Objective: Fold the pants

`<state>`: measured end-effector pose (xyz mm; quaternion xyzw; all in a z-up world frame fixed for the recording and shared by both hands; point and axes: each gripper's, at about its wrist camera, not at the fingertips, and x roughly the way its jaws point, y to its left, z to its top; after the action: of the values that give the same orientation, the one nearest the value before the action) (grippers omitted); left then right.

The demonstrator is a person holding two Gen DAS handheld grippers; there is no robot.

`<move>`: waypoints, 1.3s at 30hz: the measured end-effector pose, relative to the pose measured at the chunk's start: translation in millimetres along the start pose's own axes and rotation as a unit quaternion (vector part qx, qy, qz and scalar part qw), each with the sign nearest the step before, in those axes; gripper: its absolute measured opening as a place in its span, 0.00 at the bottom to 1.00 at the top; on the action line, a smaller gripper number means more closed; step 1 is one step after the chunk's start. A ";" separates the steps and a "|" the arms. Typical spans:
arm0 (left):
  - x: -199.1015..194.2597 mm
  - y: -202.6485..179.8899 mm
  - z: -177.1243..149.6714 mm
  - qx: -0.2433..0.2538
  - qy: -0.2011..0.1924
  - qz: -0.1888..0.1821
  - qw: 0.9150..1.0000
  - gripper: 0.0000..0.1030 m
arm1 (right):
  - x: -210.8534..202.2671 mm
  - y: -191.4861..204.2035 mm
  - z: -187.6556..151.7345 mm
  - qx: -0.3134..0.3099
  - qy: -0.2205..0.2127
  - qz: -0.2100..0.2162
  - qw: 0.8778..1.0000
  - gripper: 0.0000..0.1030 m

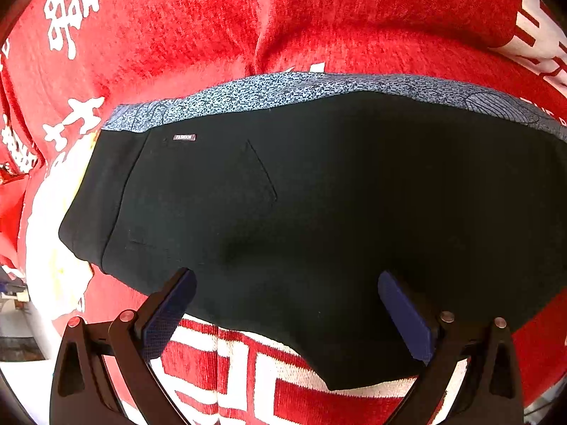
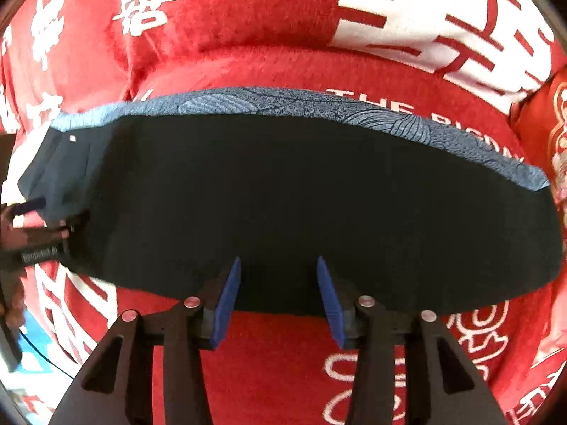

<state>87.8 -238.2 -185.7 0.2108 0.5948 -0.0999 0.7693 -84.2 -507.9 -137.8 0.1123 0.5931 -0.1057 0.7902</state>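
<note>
Black pants (image 1: 319, 205) spread flat on a red blanket (image 1: 184, 35) with white characters, blue patterned strip (image 1: 301, 86) along the far edge; seams and folds lost in the dark cloth. Left gripper (image 1: 287, 278) low over the near hem, jaws wide apart, gripping nothing. Right gripper (image 2: 279, 264) likewise, blue pads (image 2: 226, 301) parted, at the near edge. Whether tips touch cloth: unclear.

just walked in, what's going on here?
A person with a gripper in each hand is folding black pants laid across a red blanket with white lettering. A patterned blue layer shows along the pants' far edge. Both the left gripper and right gripper are open at the near edge, holding nothing.
</note>
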 end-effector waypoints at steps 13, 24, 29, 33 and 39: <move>-14.5 -20.1 -11.8 -0.002 -0.007 0.017 1.000 1.00 | 6.1 42.6 0.5 -0.025 0.003 0.051 0.998 0.53; -17.0 -24.3 -11.0 -0.003 -0.003 0.036 0.999 1.00 | -11.1 -11.8 -29.0 0.065 0.047 0.076 0.994 0.54; -19.5 -30.8 -12.0 0.006 -0.005 0.050 0.999 1.00 | -11.8 -40.3 -43.1 0.113 0.055 0.077 0.989 0.54; -22.7 -37.8 -10.3 0.019 -0.001 0.067 0.998 1.00 | -13.6 -56.7 -49.0 0.135 0.054 0.080 0.986 0.55; -48.6 -66.5 3.6 0.047 0.002 0.064 0.997 1.00 | -22.2 -89.9 -62.8 0.191 0.035 0.115 0.974 0.55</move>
<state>50.8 -303.8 -152.2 0.2841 0.5764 -0.0779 0.7622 -174.7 -573.8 -138.1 0.3320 0.5723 -0.1214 0.7399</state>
